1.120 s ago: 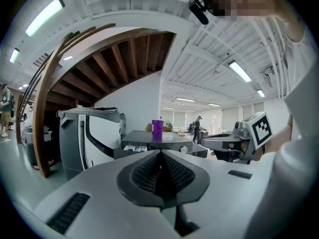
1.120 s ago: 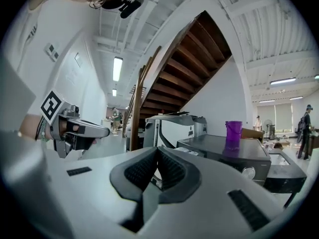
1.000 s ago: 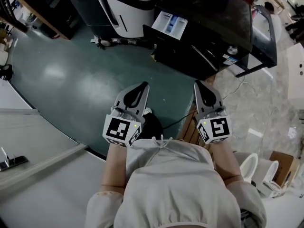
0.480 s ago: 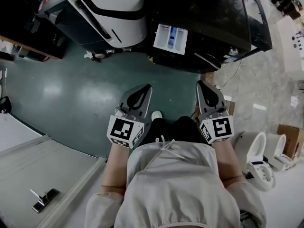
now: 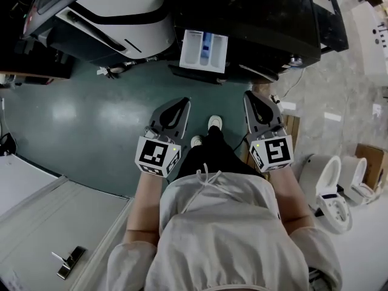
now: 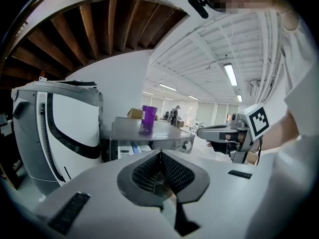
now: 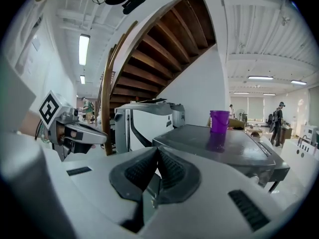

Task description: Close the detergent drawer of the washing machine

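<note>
You have stepped closer: the open detergent drawer of the washing machine is now near, just beyond your left gripper and right gripper. Both jaws are clenched on nothing; a push seems next.

Open workshop hall, washing machine, loose toilets

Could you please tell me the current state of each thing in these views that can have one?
Detergent drawer: open, pulled out of the washing machine.
Left gripper: shut, holding nothing, apart from the drawer.
Right gripper: shut, holding nothing, apart from the drawer.
Purple container: upright on the machine's top.
</note>
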`<state>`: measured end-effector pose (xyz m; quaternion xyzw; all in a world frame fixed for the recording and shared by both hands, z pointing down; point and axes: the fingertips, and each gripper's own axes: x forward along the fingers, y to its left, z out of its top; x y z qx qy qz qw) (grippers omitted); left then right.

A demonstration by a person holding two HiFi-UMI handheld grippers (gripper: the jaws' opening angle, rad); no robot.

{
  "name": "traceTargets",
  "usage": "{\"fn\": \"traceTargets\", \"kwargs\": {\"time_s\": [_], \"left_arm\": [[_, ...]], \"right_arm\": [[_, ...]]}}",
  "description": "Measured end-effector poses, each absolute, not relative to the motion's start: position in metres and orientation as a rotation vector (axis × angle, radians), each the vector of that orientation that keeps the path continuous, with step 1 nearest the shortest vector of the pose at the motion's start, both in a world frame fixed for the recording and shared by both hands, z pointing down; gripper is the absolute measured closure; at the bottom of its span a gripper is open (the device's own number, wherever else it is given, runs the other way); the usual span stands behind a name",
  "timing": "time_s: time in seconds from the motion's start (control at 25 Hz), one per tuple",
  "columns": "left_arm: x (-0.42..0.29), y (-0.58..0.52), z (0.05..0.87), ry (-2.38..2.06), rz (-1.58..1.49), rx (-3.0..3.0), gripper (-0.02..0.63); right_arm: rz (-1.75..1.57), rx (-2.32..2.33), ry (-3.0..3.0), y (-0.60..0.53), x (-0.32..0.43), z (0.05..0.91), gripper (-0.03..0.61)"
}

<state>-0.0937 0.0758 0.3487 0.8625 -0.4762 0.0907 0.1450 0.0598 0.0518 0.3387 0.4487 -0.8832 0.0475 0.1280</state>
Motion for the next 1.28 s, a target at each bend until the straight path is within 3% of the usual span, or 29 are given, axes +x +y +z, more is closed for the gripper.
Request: {"fn": "traceTargets", "kwargs": {"time_s": [0.64, 1.28], "left_arm": [[-0.092, -0.007, 0.472, -1.388, 0.387, 2.342, 0.594], [-0.099, -0.022, 0.484, -1.339, 0.418, 2.331, 0.595]], "right_arm": [[0.313, 1.226, -2.525, -0.034, 0.066, 0.437, 0.572], [0.311, 1.208, -2.533, -0.065, 0.049, 0.429, 0.572]]}}
